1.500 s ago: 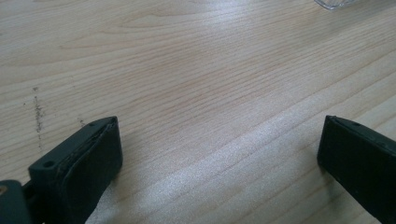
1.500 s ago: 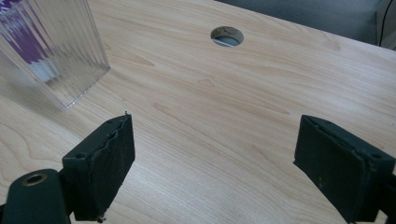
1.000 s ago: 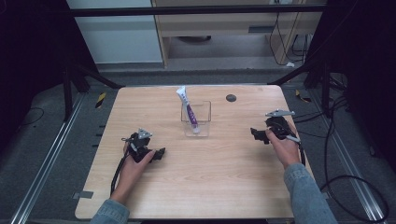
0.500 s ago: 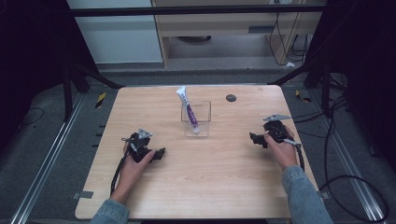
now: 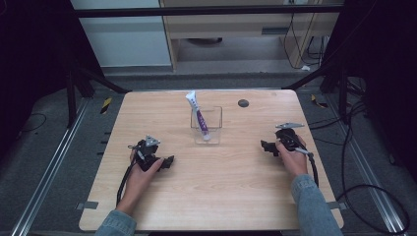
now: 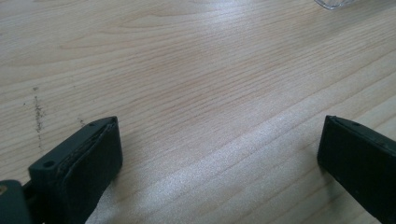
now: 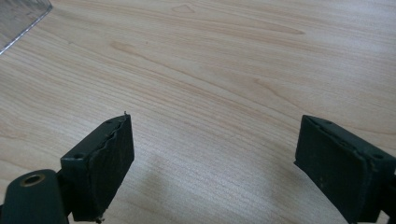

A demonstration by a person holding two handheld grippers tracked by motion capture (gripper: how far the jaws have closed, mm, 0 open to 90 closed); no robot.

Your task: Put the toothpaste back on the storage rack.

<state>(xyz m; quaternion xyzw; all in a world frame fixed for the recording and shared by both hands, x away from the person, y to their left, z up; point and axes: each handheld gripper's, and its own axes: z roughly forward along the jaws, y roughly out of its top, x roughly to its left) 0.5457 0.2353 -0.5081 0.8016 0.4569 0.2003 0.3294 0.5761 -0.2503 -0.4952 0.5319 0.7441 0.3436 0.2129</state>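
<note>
- Denim sleeves come in at the near edge of the wooden table (image 5: 216, 196), each hand holding a gripper low over the boards.
- On the near left, the left gripper (image 5: 169, 161) has its jaws spread wide with nothing between them; bare wood lies below.
- On the right, slightly farther in, the right gripper (image 5: 264, 146) is likewise wide and empty.
- Between them and farther back stands a clear box (image 5: 206, 126), well apart from both, with a white and purple tube (image 5: 198, 115), perhaps toothpaste, leaning in it.
- Beyond, near the far edge, sits a small dark disc (image 5: 243, 103).
</note>
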